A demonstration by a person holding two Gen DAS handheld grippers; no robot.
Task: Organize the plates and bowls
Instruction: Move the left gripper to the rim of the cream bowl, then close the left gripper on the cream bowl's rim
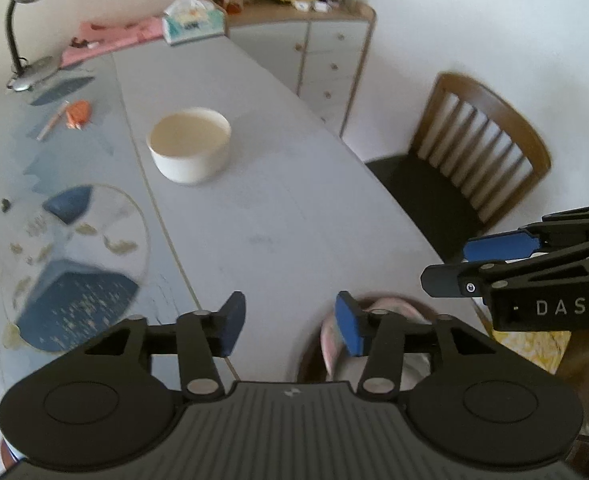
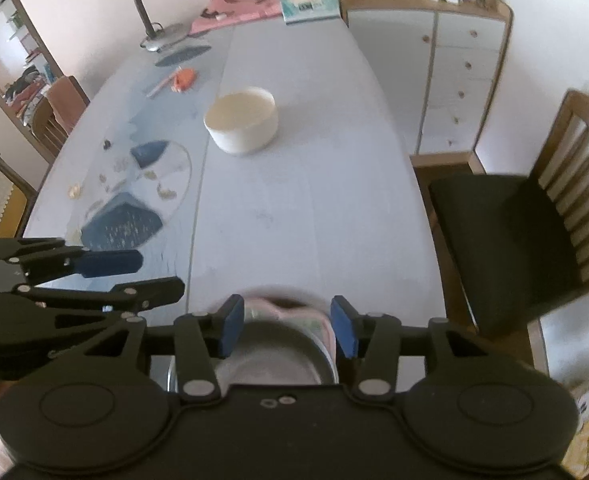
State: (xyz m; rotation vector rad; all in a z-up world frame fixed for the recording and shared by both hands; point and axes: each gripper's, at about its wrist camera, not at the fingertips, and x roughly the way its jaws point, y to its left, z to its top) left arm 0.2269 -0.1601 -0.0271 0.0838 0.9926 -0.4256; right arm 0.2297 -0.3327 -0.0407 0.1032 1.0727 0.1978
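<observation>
Blurring below the right hand-held gripper (image 2: 286,330): stacked bowls (image 2: 290,344).

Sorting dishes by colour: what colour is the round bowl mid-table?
Cream-white, inside and out: the round ceramic bowl shows best in the left wrist view.

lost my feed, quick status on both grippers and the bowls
Left gripper open, empty. Right gripper open, over pink-rimmed dishes at near table edge. White bowl alone mid-table; nothing between.
</observation>
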